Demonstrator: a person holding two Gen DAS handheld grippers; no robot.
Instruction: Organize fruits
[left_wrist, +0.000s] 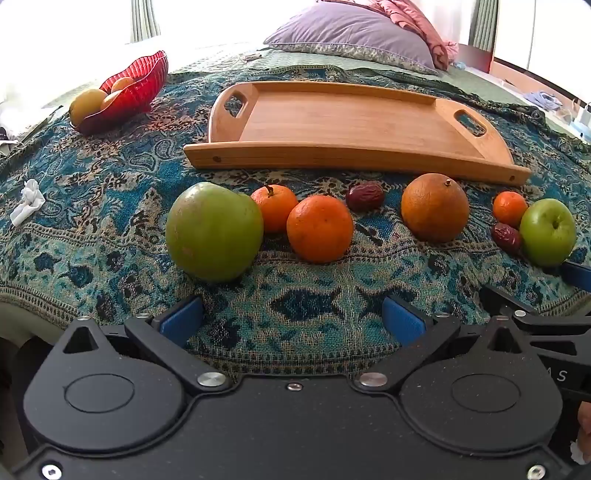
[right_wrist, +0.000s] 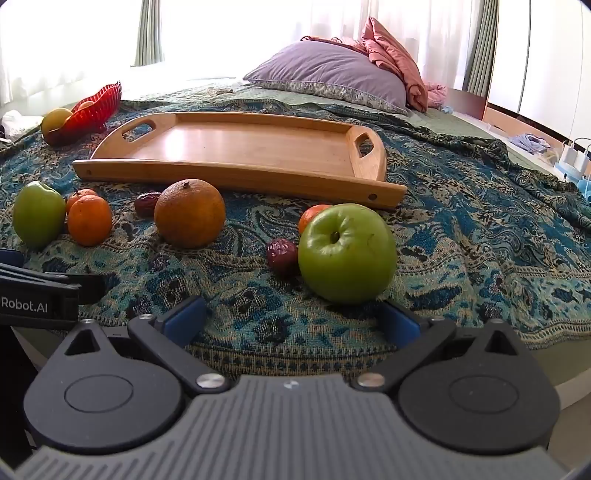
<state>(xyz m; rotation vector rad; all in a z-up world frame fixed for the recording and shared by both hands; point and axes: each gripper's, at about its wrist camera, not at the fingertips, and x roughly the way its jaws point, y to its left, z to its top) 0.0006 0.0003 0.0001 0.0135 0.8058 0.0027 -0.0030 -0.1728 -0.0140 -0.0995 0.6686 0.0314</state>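
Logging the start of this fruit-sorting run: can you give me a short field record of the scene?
surface: patterned blue blanket on a bed
tray: wooden tray, nothing on it
loose fruit: two green apples, large orange, three small oranges, two dates
bowl: red bowl at far left, holding fruit
left gripper: open, holds nothing
right gripper: open, holds nothing

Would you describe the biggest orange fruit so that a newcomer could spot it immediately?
Start at the wooden tray on the patterned blanket; a row of fruit lies along its near edge. The big orange sits alone near the middle of that row. It is duller, browner and much larger than the bright mandarins beside it.
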